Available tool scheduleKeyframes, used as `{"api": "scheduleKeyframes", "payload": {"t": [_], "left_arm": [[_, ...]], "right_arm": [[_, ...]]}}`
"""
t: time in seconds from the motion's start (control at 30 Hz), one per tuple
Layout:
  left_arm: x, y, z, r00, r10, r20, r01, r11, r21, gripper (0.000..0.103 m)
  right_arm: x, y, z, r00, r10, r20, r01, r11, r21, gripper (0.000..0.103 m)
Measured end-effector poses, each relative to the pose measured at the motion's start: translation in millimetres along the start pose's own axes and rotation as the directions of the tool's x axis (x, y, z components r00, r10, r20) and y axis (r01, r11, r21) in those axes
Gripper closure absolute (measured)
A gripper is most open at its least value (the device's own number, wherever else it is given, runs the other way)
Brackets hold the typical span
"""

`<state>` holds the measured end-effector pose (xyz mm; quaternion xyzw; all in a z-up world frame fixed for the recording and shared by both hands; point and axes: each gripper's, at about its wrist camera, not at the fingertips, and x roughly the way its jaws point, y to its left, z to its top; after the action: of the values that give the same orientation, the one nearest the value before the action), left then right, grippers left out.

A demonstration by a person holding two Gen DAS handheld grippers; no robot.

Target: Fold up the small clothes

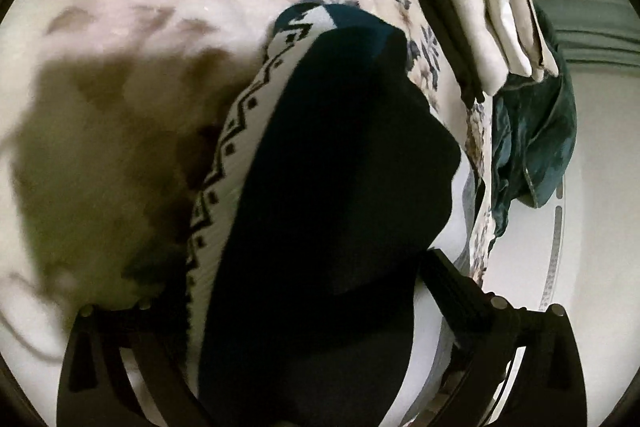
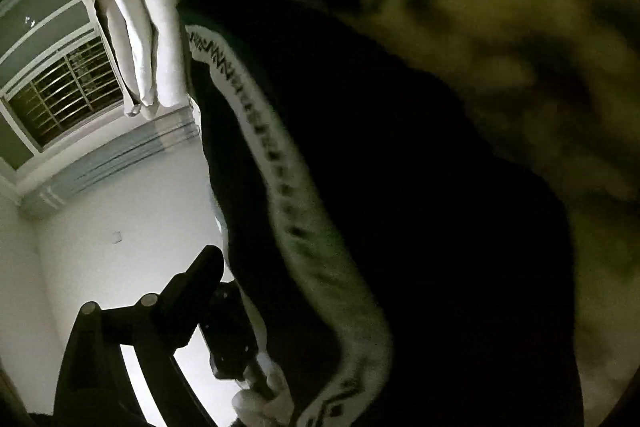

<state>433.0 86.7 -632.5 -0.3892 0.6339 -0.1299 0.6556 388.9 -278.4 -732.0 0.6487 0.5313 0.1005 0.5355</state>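
In your left wrist view, the dark garment [image 1: 320,187] with the white zigzag band [image 1: 240,131] hangs over the bed [image 1: 120,7], covering your left gripper [image 1: 312,367]. I cannot tell if those fingers grip it.

In your right wrist view, the same cloth hides your right gripper [image 2: 256,359] too. A loose hold could let it slip and bunch up.

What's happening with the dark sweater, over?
Both grippers hold the dark sweater up off the bed. Not folded yet. Folded pile beside, apart.
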Motion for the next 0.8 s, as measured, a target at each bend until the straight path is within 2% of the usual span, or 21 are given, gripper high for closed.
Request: {"api": "scheduleKeyframes", "payload": {"t": [0.07,0.1,0.13,0.17,0.2,0.27,0.43,0.57,0.73,0.8], "left_arm": [[0.6,-5.8,1.2,1.000,-0.011,0.009,0.011,1.000,0.018,0.001],[0.3,-9.2,0.7,1.000,-0.016,0.018,0.016,1.000,0.026,0.003],[-2.2,-14.3,-0.3,0.998,-0.047,0.036,0.045,0.998,0.039,0.013],[-4.1,-22.2,-0.9,0.997,-0.058,0.047,0.055,0.997,0.056,0.047],[-3.8,-28.6,-0.3,0.998,-0.032,0.045,0.029,0.997,0.068,0.059],[-10.9,-42.0,1.0,0.998,-0.023,0.060,0.017,0.996,0.087,0.066],[-35.1,-83.1,11.6,0.996,-0.052,0.069,0.043,0.992,0.121,0.069],[-56.7,-129.2,34.2,0.992,-0.092,0.081,0.078,0.984,0.159,0.069],[-80.8,-205.8,87.7,0.984,-0.148,0.102,0.122,0.966,0.227,0.069],[-87.2,-246.1,126.5,0.978,-0.172,0.119,0.136,0.955,0.263,0.069]], "right_arm": [[8.4,4.6,-2.1,1.000,-0.007,0.002,0.007,1.000,0.006,0.009],[10.5,8.1,-5.5,1.000,-0.014,0.009,0.014,1.000,0.013,0.027],[12.5,9.0,-8.3,0.999,-0.033,0.013,0.032,0.999,0.025,0.041],[8.6,9.1,-8.7,0.999,-0.030,0.015,0.030,0.999,0.031,0.054],[5.4,14.1,-12.7,0.998,-0.042,0.036,0.041,0.999,0.026,0.057],[-2.8,25.9,-18.0,0.997,-0.061,0.053,0.061,0.998,0.001,0.064],[-23.5,76.4,-28.8,0.993,-0.075,0.089,0.081,0.994,-0.072,0.066],[-47.2,139.5,-26.8,0.992,-0.048,0.121,0.065,0.989,-0.135,0.066],[-73.6,237.6,1.7,0.984,-0.006,0.178,0.046,0.974,-0.222,0.066],[-80.4,278.5,21.3,0.979,0.019,0.202,0.036,0.963,-0.268,0.066]]}}
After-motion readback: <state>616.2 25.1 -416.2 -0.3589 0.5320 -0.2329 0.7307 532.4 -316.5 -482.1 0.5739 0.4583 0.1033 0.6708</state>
